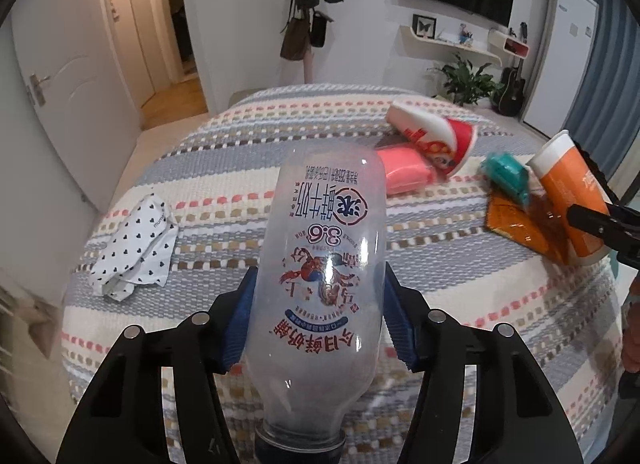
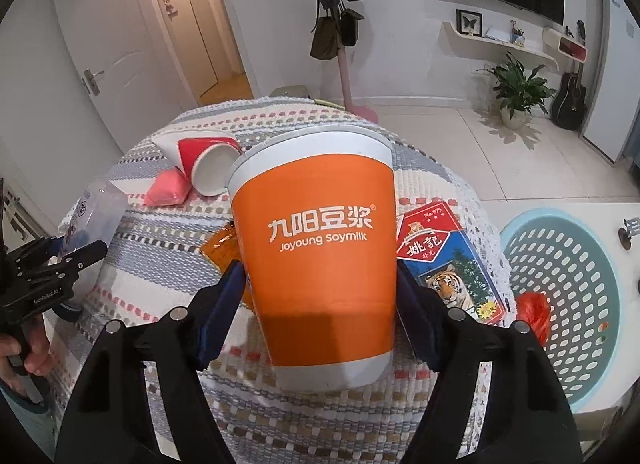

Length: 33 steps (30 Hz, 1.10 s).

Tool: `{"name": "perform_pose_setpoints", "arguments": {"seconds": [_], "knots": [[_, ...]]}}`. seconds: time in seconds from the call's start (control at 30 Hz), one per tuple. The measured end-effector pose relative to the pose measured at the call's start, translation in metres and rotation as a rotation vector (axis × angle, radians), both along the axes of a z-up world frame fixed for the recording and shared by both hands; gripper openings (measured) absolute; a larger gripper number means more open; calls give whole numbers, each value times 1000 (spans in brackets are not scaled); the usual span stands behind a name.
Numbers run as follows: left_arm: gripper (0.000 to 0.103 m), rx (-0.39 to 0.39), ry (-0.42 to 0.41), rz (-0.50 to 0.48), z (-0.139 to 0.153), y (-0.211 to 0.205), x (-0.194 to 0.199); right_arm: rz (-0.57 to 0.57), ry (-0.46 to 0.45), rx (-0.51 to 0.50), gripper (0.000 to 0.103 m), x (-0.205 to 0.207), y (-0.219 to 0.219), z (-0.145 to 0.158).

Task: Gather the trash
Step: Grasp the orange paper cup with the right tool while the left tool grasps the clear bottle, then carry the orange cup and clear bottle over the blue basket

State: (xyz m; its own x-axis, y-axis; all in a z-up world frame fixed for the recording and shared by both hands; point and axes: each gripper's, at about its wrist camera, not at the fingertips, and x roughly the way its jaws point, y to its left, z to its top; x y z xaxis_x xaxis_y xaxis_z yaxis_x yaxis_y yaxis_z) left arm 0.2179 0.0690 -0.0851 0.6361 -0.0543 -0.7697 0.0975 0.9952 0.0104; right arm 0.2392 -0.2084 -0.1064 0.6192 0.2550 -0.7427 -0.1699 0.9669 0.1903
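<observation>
A: Nearest item, left view: clear empty plastic milk bottle with red and blue printing (image 1: 320, 288), cap end toward the camera. Left gripper (image 1: 316, 320) is clamped across its mid-body, blue pads (image 1: 240, 328) on both sides, bottle held above the striped woven table cover (image 1: 440, 264).

B: Handling?

A: Judged very light, thin-walled, likely to dent or squirm under a hard squeeze. Mid-body hold looks adequate; the stiffer shoulder near the cap would be firmer.

B: Right view?

A: Orange-and-white paper soymilk cup (image 2: 320, 260), upright, pinched low on its wall by the right gripper (image 2: 320, 296). Light, crushable, smooth; the base ring is the stiffest part to grip.

B: Destination?

A: Pale blue perforated plastic laundry-style basket (image 2: 600, 264), beside the table on the right, some red material already inside.

B: Remaining stock on the cover?

A: Red-and-white paper cup on its side (image 2: 204, 164), touching a pink soft packet (image 2: 168, 190); crumpled white heart-print wrapper (image 1: 134, 248); amber foil sachet (image 1: 520, 224); teal wrapper (image 1: 506, 178); tiger-print card box (image 2: 448, 264).
</observation>
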Motion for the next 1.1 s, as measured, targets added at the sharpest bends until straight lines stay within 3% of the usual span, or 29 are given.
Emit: {"name": "perform_pose_setpoints", "arguments": {"seconds": [0.37,0.7,0.9,1.1], "knots": [[54,-69,-154,-53,66,-39,-26,-44,-149,44,70,-31,-28,59],[54,-108,-293,-174,128,-127,-32,-145,-278,66,70,-57,-94,102],[54,-141,-299,-287,140,-198,-29,-237,-283,88,70,-64,-150,98],[54,-165,-262,-412,124,-280,-21,-330,-226,119,70,-65,-209,71]]}}
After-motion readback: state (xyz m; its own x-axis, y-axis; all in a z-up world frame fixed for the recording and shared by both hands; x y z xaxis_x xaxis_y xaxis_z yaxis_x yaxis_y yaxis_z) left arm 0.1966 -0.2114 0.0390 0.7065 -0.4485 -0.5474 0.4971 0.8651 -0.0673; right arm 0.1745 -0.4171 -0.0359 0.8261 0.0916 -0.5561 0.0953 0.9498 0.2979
